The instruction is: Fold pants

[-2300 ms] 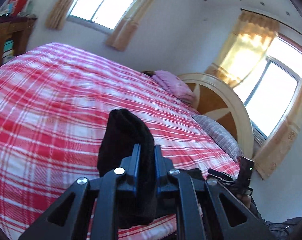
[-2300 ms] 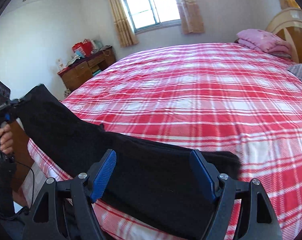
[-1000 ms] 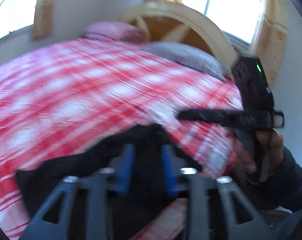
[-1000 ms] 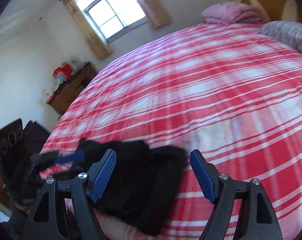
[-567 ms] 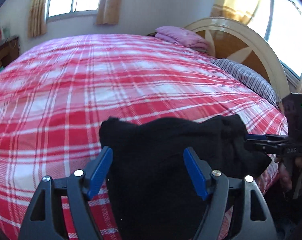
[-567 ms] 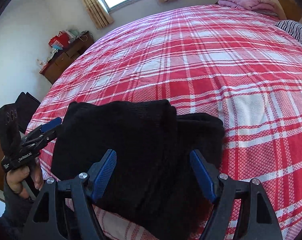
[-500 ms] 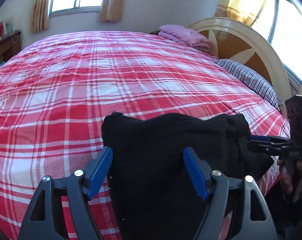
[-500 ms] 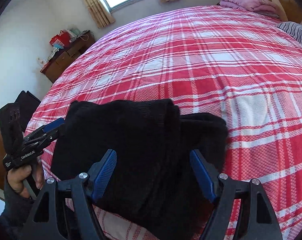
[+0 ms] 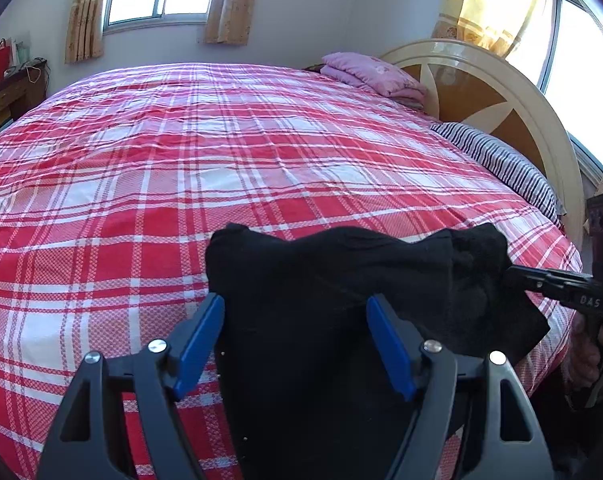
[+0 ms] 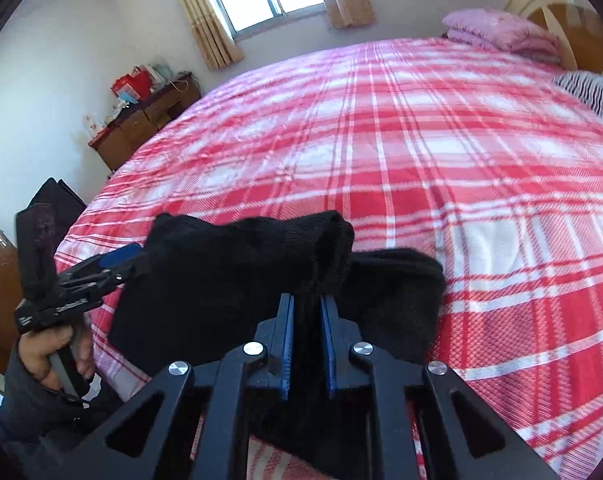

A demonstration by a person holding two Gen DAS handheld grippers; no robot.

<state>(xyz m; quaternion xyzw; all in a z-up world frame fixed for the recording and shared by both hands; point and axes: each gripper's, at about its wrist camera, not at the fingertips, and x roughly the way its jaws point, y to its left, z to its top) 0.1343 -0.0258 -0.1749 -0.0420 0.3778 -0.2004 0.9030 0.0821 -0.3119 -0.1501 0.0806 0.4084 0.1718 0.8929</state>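
Two blue-padded fingers (image 9: 200,344) of the left gripper (image 9: 295,346) stand wide apart in the left wrist view, with the black pants (image 9: 341,280) lying between them but neither pad pressing on the cloth. The pants sit bunched and part-folded on the red plaid bed cover (image 9: 181,168), at the edge of the bed nearest the camera. Beyond the pants, at the far corner of the bed, lies a folded pink blanket (image 9: 375,74), and to the right of it a striped pillow (image 9: 501,160) rests against the rounded headboard (image 9: 481,80). At the right side of the pants, the right gripper (image 9: 517,274) meets the cloth at its corner, with a hand (image 9: 587,356) on the handle below.

From the right wrist view, the right gripper (image 10: 306,320) has its jaws closing, nearly together, with a raised fold of the pants (image 10: 261,272) pinched between the blue pads. The rest of the garment spreads on the bed cover (image 10: 421,152) to both sides of that fold. At the left edge of the pants, the left gripper (image 10: 117,266) reaches in, its upper blue pad showing above the cloth, held by a hand (image 10: 49,354). Past the far left corner of the bed stands a wooden dresser (image 10: 141,120) with red items on top.
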